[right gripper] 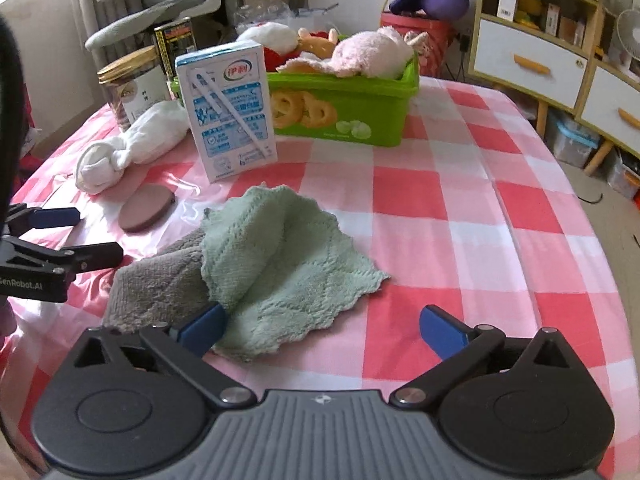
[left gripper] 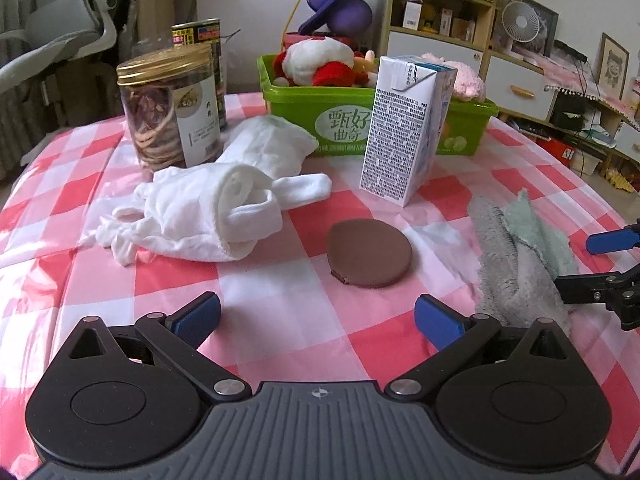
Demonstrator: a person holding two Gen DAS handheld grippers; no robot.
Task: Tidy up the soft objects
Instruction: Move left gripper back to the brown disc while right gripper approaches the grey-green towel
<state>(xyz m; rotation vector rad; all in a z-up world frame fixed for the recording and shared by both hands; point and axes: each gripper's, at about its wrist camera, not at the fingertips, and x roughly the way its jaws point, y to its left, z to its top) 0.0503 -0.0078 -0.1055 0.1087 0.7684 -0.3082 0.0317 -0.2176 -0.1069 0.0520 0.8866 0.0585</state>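
Observation:
A green and grey towel (right gripper: 276, 264) lies crumpled on the checked table, just ahead of my open right gripper (right gripper: 322, 330); its left fingertip touches the towel's edge. The towel also shows in the left wrist view (left gripper: 520, 256). White gloves and cloths (left gripper: 208, 204) lie in a heap to the left. A brown round puff (left gripper: 370, 252) lies ahead of my open, empty left gripper (left gripper: 318, 318). A green bin (left gripper: 340, 116) at the back holds plush toys (left gripper: 320, 62), among them a pink one (right gripper: 372, 54).
A milk carton (left gripper: 404, 128) stands in front of the bin. A gold-lidded jar (left gripper: 168, 108) and a dark can (left gripper: 204, 40) stand at the back left. Shelves and drawers (right gripper: 532, 60) are beyond the table on the right.

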